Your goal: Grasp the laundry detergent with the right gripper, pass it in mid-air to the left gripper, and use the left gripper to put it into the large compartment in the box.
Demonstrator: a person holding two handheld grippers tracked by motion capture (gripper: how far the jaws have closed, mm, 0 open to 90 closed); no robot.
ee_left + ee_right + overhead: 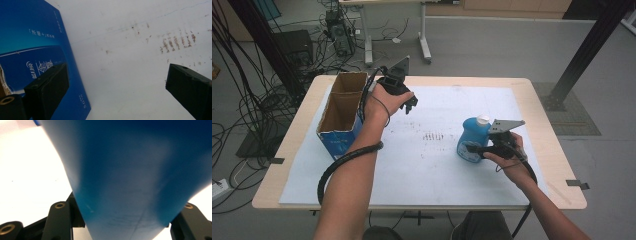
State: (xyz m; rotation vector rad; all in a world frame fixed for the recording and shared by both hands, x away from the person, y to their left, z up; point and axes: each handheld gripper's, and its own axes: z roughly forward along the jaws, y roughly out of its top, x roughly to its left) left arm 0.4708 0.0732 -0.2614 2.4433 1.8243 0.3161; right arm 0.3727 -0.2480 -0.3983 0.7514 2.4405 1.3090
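The right gripper [477, 148] is clamped on a squat blue plastic bottle with a white cap [474, 138], which stands on the right half of the white paper sheet [432, 170] covering the pale wooden table [287, 150]. In the right gripper view the bottle's blue body [130, 182] sits between the two black jaws. The grip looks low on a rounded, smooth wall, so I judge the bottle could twist or slide out once lifted, especially if liquid shifts inside.

The left gripper [409, 102] hangs just beside the open-topped cardboard box with blue printed sides [343, 107], its jaws spread apart with nothing between them. In the left gripper view the box's blue face [37, 42] lies close behind one jaw, so a careless swing could nudge the light box. If the bottle is bound for that box, its partition leaves narrow compartments, and a tilted bottle might catch the rim.
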